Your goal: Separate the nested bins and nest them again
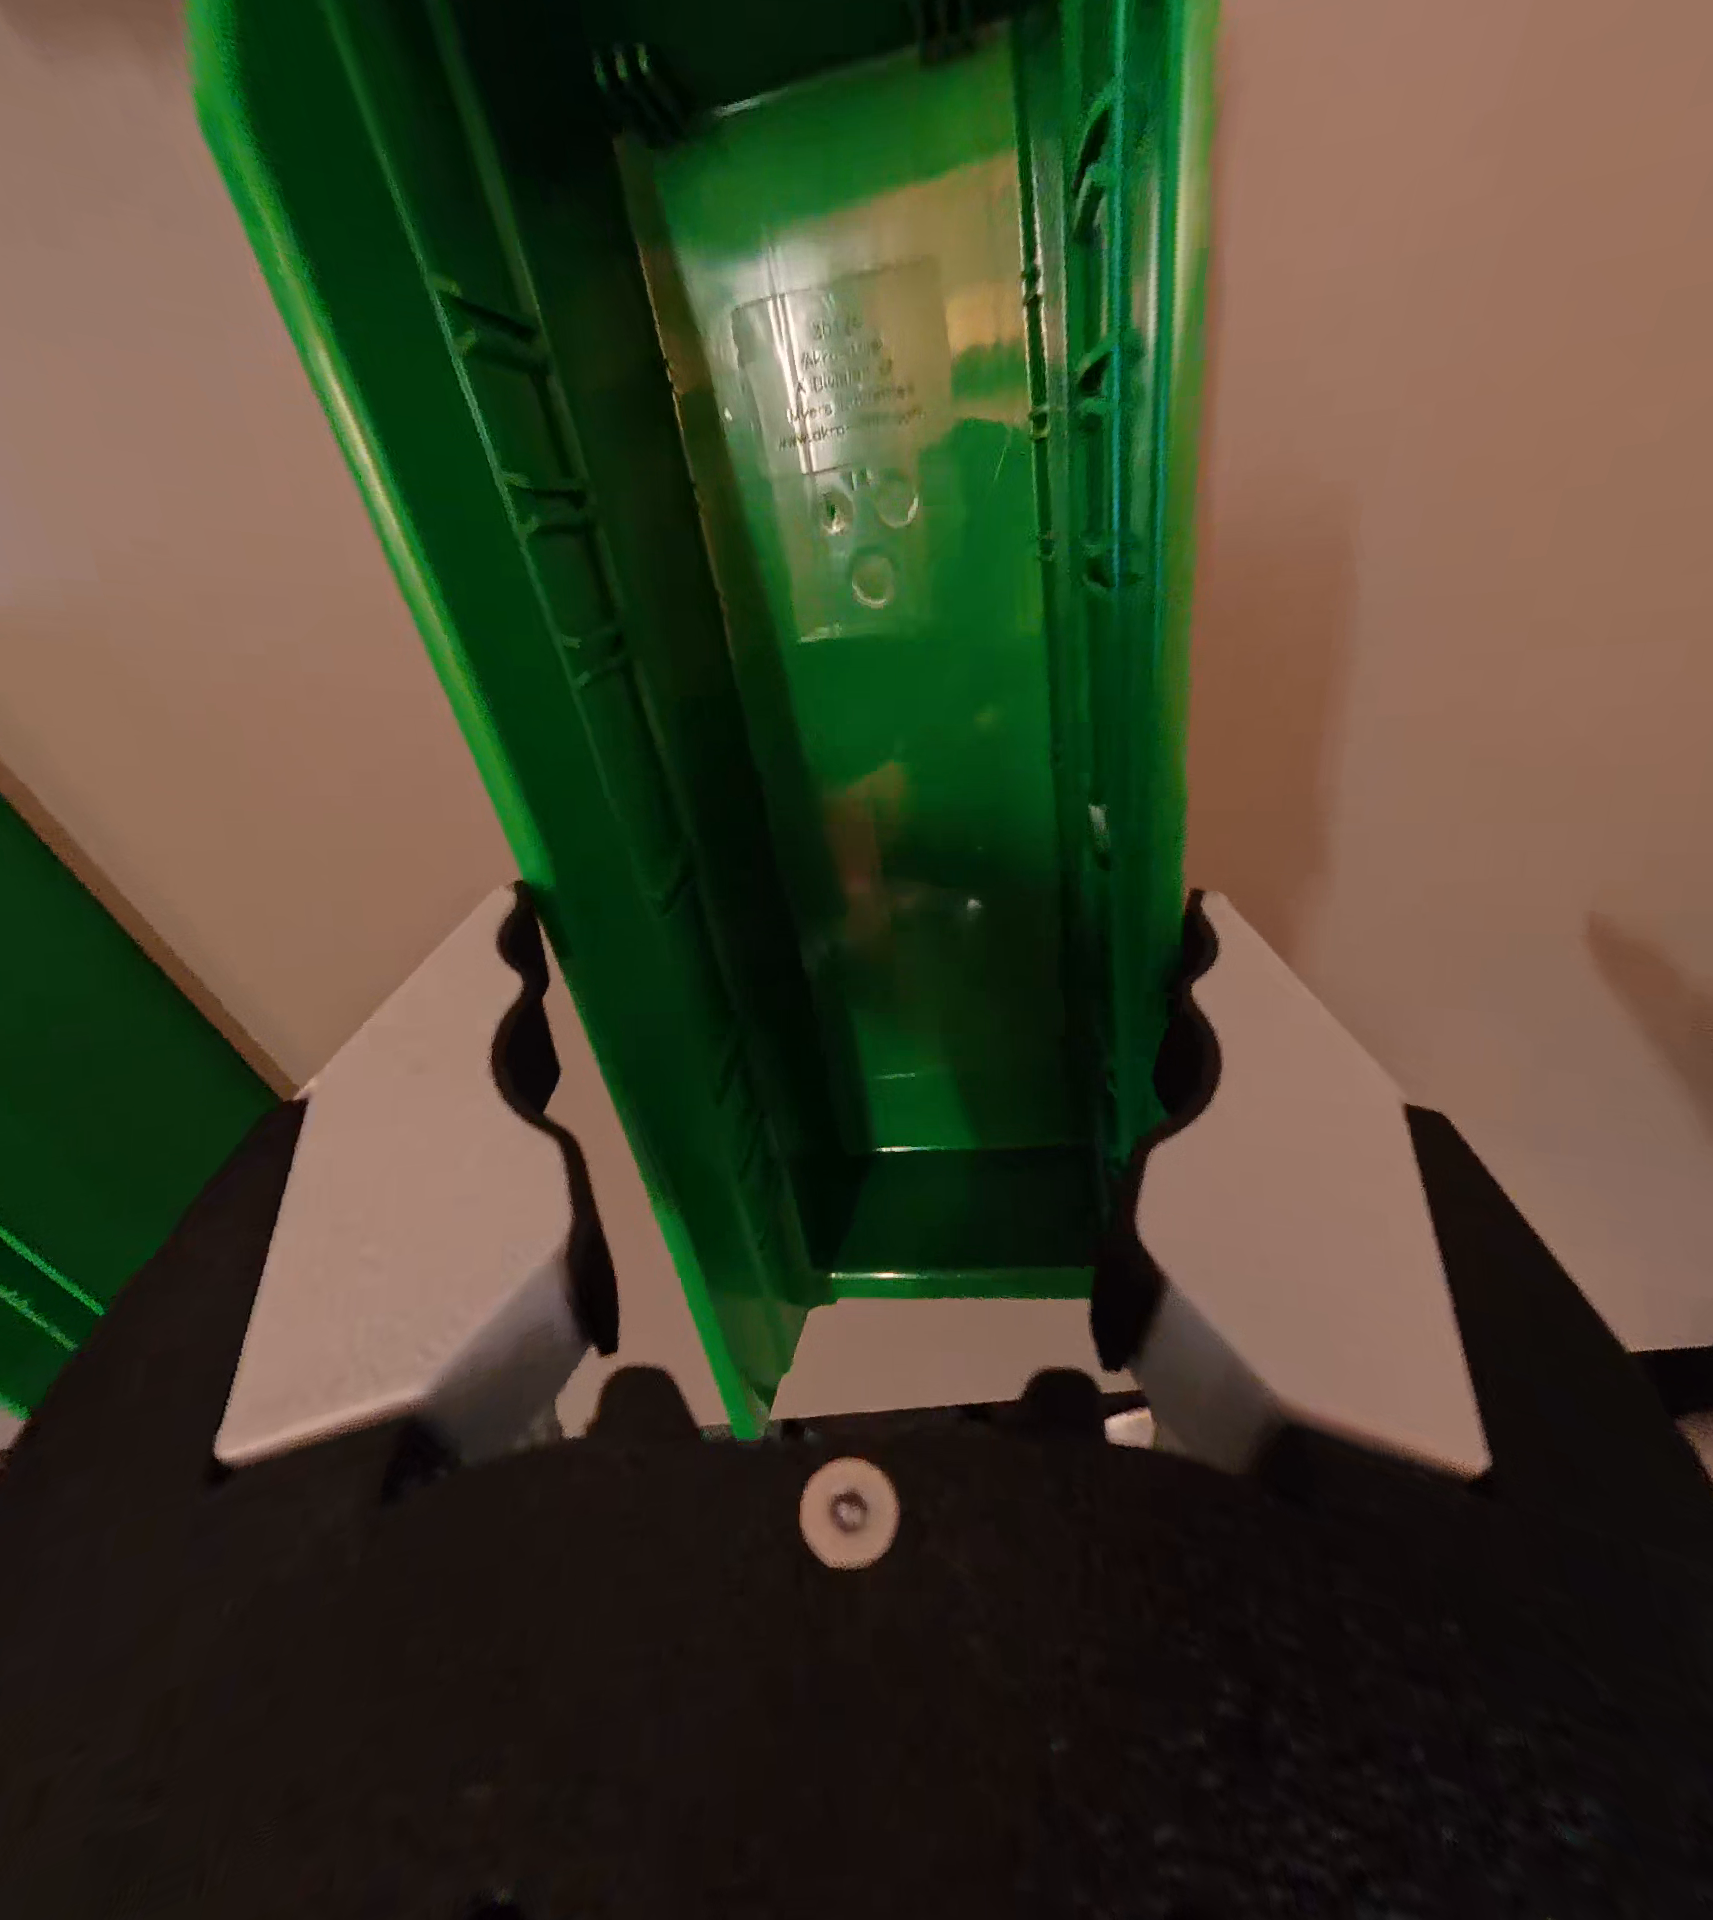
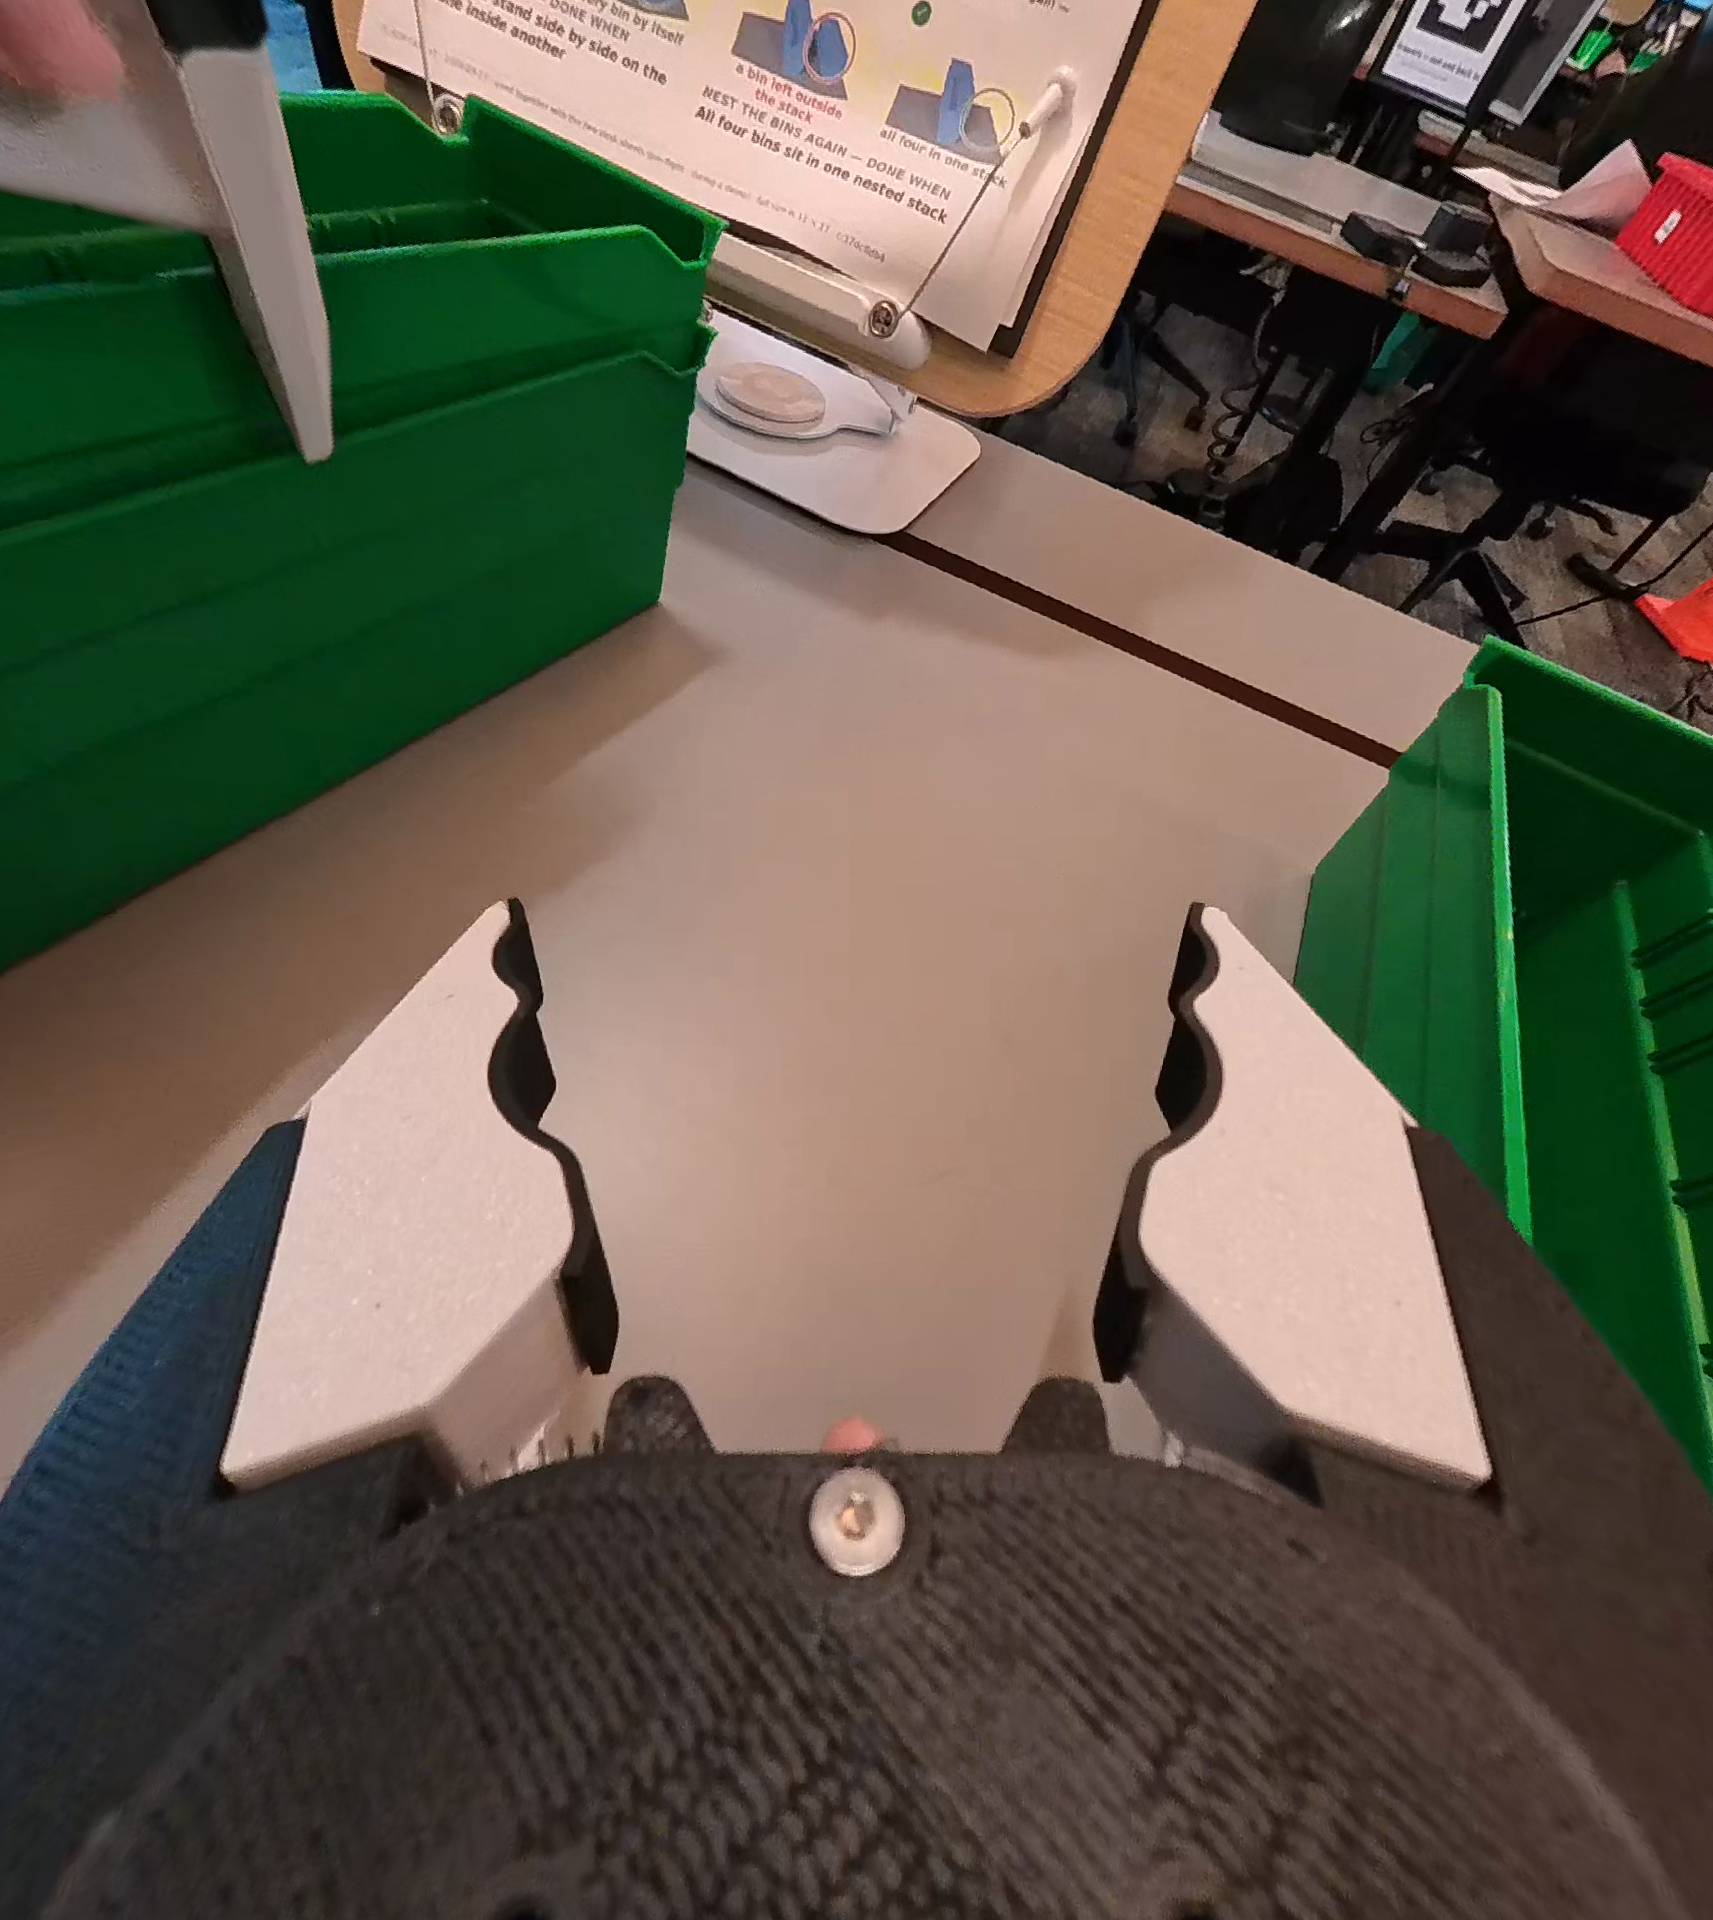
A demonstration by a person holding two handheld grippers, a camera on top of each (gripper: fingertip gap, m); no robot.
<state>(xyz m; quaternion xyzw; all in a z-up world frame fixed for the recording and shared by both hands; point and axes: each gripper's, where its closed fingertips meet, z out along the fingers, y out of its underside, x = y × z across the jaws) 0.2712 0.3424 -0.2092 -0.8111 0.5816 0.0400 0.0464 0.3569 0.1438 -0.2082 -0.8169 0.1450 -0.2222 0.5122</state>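
Green plastic bin [image 1: 862,644] sits gripped between the left gripper [image 1: 857,1122] fingers above the nested stack [image 2: 260,623] at far left, while the right gripper [image 2: 852,1132] hangs open and empty over the table [image 2: 831,790], so the step looks like lifting one bin clear, next setting it down apart.

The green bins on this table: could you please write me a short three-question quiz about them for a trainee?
1. True or false: the right gripper holds a bin.
2. Which gripper has a green bin between its jaws?
3. In the right wrist view, the nested stack sits on which side? A left, B right.
Key: 1 false, its jaws are open and empty; 2 the left gripper; 3 A.
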